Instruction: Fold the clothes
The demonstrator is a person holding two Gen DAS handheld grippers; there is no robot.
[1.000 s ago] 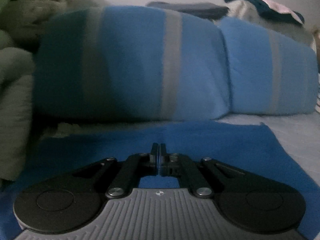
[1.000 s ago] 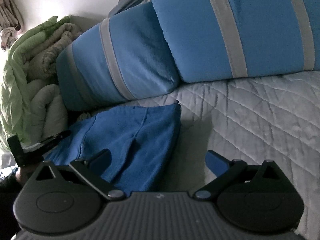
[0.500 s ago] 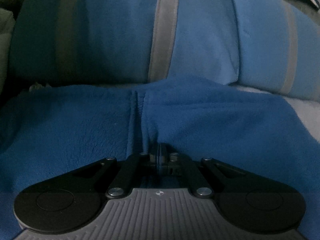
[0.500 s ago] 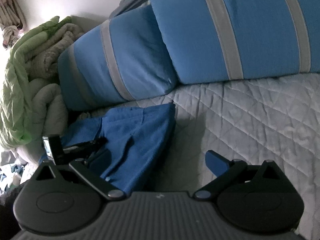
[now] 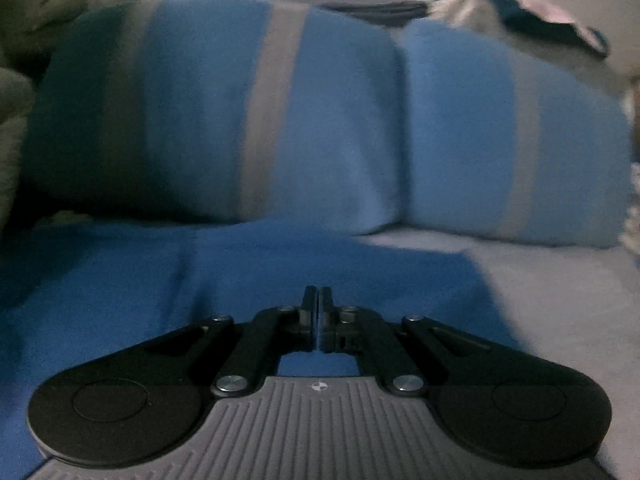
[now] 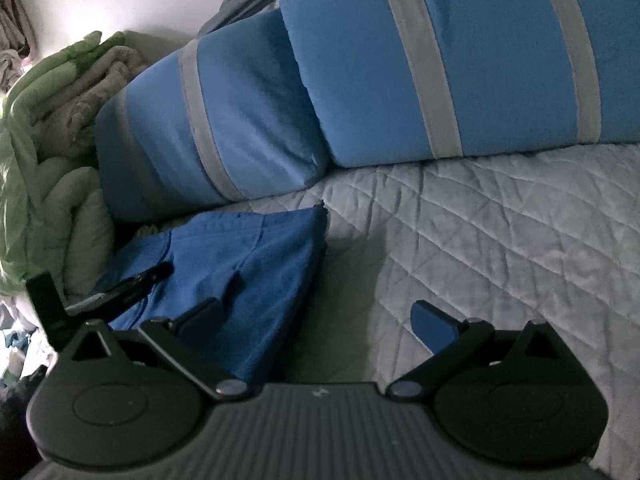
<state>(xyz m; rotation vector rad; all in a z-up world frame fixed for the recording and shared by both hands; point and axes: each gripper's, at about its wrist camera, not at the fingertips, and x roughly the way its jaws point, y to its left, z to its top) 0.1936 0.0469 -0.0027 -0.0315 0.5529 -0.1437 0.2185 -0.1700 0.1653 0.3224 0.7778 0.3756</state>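
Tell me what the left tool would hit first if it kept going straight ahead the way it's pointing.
Probably the striped blue pillow behind the blue garment. The shut left tool points low across that garment, so it may brush the cloth first; depth is unclear.

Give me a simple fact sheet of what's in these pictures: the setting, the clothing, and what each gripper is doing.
Setting: a bed with a pale quilted cover
Garment: blue cloth lying partly folded on the cover
Behind it: two blue pillows with grey stripes, side by side
Far left: a bundle of green and beige bedding
Left gripper: shut, low over the blue cloth; whether it pinches fabric cannot be told
Right gripper: open, holding nothing, above the cloth's near edge
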